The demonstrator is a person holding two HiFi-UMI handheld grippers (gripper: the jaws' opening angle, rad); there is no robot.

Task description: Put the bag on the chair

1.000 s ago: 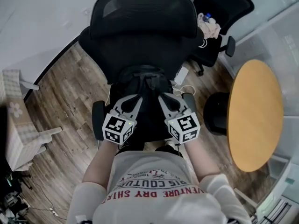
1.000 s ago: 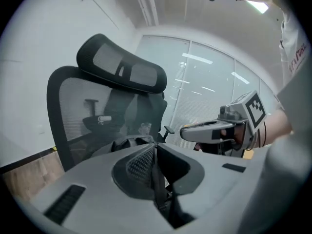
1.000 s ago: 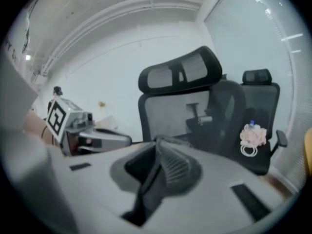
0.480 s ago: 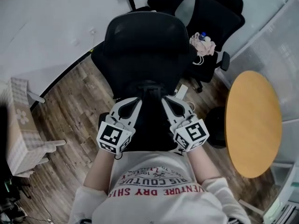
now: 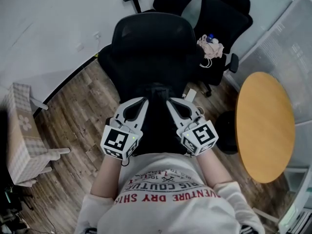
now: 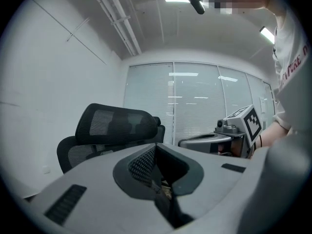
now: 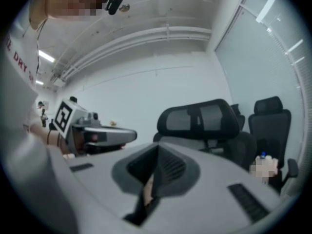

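A black bag (image 5: 156,118) hangs between my two grippers, just in front of the black mesh office chair (image 5: 156,43), and is hard to tell from the dark seat behind it. My left gripper (image 5: 142,102) is shut on a dark strap of the bag on its left side. My right gripper (image 5: 170,103) is shut on a strap on its right side. In the left gripper view the left gripper (image 6: 156,149) pinches the strap, with the chair (image 6: 117,126) beyond it. The right gripper view shows the right gripper (image 7: 156,152) doing the same before the chair (image 7: 202,118).
A round wooden table (image 5: 265,126) stands at my right. Two more black chairs (image 5: 224,18) stand behind, one with a small bundle (image 5: 210,45) on its seat. A pale box (image 5: 19,130) sits at the left on the wood floor. White wall behind, glass partition on the right.
Both grippers and the bag now sit closer to the chair's back in the picture than a second ago. Over the last half second hardly anything moved.
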